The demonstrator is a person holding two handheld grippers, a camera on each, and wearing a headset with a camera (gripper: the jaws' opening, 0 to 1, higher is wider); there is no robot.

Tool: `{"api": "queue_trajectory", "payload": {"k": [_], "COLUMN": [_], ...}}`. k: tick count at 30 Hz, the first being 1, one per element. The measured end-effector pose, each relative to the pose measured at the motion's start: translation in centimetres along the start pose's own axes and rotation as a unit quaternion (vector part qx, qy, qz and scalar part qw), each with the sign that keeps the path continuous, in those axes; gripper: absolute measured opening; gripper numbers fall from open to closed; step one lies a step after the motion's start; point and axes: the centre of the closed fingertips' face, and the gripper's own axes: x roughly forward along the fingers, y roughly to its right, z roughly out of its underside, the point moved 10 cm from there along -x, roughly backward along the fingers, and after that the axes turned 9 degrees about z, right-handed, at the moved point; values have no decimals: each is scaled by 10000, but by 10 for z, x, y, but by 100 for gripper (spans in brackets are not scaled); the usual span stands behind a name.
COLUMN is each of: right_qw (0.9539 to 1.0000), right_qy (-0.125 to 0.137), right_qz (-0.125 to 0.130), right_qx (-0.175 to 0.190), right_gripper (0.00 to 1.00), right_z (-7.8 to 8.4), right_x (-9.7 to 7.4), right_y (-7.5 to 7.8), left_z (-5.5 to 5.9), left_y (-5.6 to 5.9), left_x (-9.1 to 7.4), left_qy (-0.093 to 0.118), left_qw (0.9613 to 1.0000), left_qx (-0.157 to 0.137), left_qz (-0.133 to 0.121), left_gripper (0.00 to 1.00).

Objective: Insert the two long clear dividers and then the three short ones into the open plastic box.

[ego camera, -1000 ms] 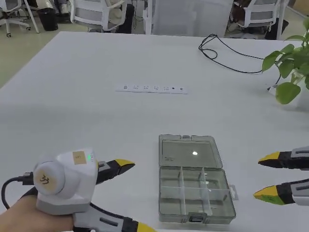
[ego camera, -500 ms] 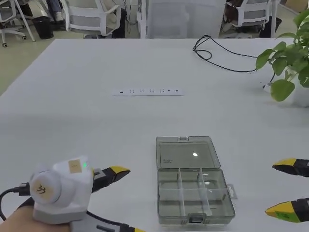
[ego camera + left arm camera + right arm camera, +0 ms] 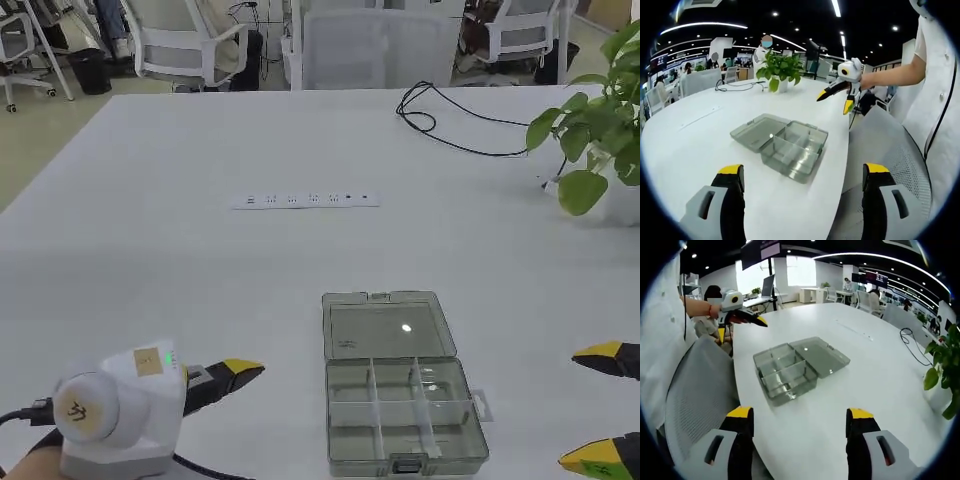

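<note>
The left gripper (image 3: 742, 331) and right gripper (image 3: 578, 408) hang open and empty, flanking the open plastic box (image 3: 330, 415). Its dividers (image 3: 372, 395) look seated, but a careless bump could unseat one.

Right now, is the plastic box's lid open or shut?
Open. The lid lies folded back flat on the table, next to the plastic box base, whose clear dividers stand uncovered.
</note>
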Motion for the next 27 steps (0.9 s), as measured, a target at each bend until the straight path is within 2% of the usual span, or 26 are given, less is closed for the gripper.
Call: {"api": "queue_trajectory", "payload": {"k": [16,27], "right_qw": [9999,9999], "right_qy": [-7,-15], "right_qz": [-93,-70], "right_qx": [-56,-72], "right_gripper": [78,78], "right_z": [-4,-6], "right_x": [5,4], "right_y": [-3,0], "left_z": [2,2], "left_y": [0,1], "left_x": [0,2], "left_qy": [-32,-16], "left_qw": [10000,9999], "left_qx": [-8,-27], "left_qz": [81,102], "left_gripper": [100,100]}}
